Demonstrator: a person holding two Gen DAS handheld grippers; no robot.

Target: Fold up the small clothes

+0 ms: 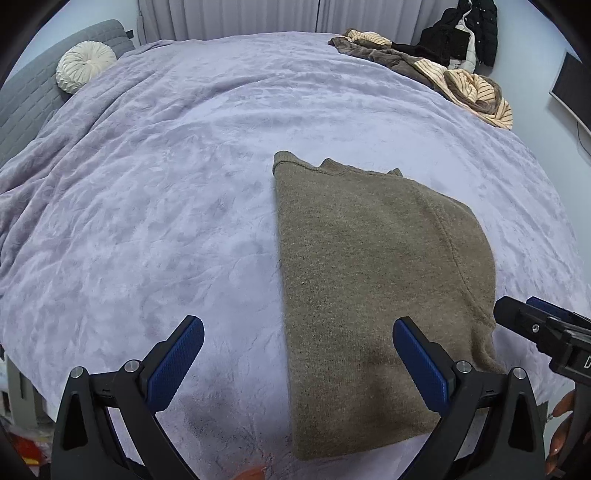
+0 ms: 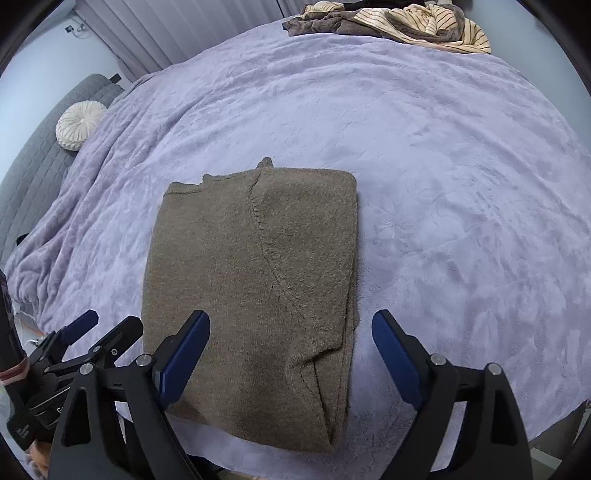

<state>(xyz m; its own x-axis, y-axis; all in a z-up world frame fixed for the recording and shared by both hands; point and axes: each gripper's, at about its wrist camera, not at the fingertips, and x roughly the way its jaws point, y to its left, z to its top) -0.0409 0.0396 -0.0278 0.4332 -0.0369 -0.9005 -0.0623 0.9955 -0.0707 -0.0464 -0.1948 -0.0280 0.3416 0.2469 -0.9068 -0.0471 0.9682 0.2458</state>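
Both tools released: left tool [image 1: 297, 363] & right tool [image 2: 291, 360] hover over folded sweater [image 2: 255, 280] on bed [image 2: 443, 184]. Next: regrip near hem evenly w/ both, fold away, keep edges aligned.

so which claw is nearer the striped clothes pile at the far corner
Right. The right claw hangs over the folded brown sweater, on the striped clothes pile side; the left claw sits further left.

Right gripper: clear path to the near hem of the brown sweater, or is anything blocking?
Probably yes. The right gripper hangs open over the brown sweater, nothing between its jaws; the left gripper sits off to the side.
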